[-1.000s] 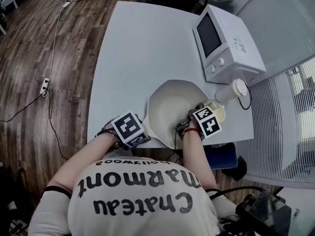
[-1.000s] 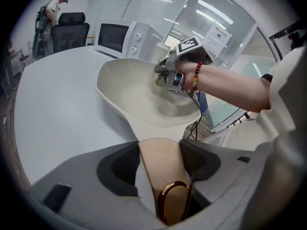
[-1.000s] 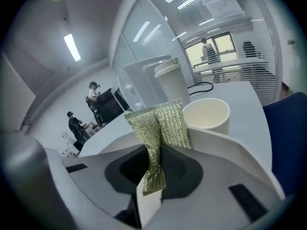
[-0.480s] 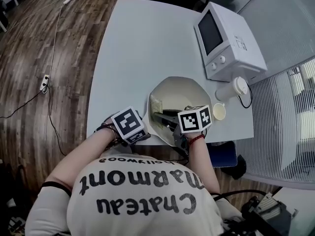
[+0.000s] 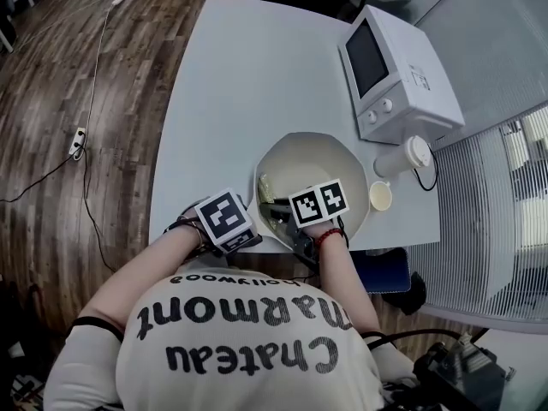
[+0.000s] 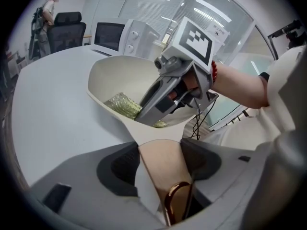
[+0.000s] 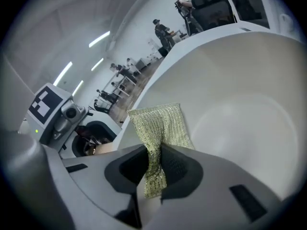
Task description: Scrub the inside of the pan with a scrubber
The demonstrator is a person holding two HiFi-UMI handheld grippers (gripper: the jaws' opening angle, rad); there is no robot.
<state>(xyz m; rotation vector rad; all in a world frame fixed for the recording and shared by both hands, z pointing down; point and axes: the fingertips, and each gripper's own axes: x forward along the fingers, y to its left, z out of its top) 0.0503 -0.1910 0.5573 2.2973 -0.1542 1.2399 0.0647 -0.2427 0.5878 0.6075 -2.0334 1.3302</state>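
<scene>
A cream pan sits near the white table's front edge, and its inside fills the right gripper view. My left gripper is shut on the pan's tan handle, which ends in a copper ring. Its jaws have just eased a little wider, with the handle still between them. In the head view it sits at the pan's near left. My right gripper is shut on a green-gold mesh scrubber. It reaches into the pan and holds the scrubber against the left inner wall.
A white microwave stands at the table's back right. A lidded white cup and a small cream cup stand right of the pan. Cables and a power strip lie on the wood floor. People stand far off.
My right gripper swept from the pan's right rim leftward across the pan, rolling as it went, with the scrubber in it. The left gripper and the pan stayed put.
</scene>
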